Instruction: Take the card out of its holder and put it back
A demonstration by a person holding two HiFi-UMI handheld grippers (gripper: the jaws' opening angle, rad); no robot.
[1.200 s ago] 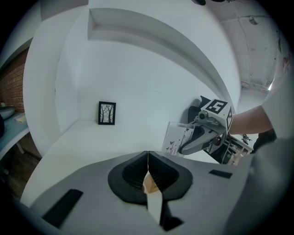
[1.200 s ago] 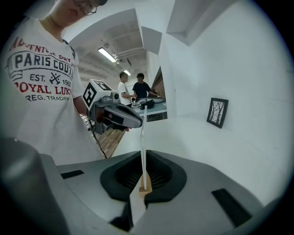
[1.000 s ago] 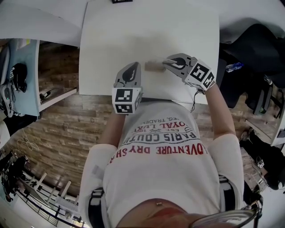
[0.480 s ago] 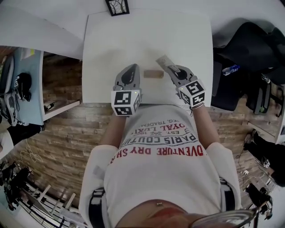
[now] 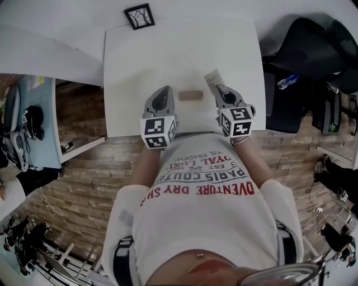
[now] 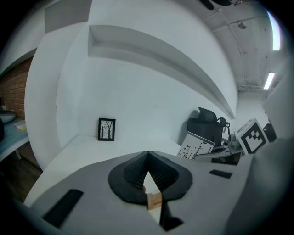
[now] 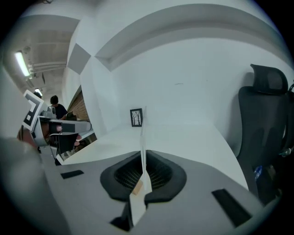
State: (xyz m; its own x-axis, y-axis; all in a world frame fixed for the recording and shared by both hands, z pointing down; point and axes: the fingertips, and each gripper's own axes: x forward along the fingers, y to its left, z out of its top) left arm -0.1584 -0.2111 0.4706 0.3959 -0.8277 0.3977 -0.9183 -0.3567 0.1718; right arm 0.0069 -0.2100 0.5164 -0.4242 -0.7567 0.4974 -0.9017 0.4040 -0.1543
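A small wooden card holder (image 5: 190, 95) lies on the white table (image 5: 168, 50) between my two grippers, with no card in it. The right gripper (image 5: 219, 89) is shut on the white printed card (image 5: 212, 76), which sticks out past the jaws, clear of the holder and to its right. From the right gripper view the card (image 7: 142, 137) is edge-on, upright and clamped between the pads of that gripper (image 7: 142, 172). My left gripper (image 5: 164, 91) rests just left of the holder; its jaws (image 6: 147, 158) meet at the tips with nothing held. The left gripper view also catches the card (image 6: 196, 146).
A small framed picture (image 5: 139, 15) stands at the table's far edge and shows in both gripper views (image 6: 106, 129) (image 7: 136, 117). A black office chair (image 5: 302, 50) and a water bottle (image 5: 288, 84) are right of the table. A light blue desk (image 5: 33, 123) stands at the left.
The right gripper has drawn the card away from the holder, swung right and back toward the near edge. The left gripper has barely moved. The head camera has tilted.
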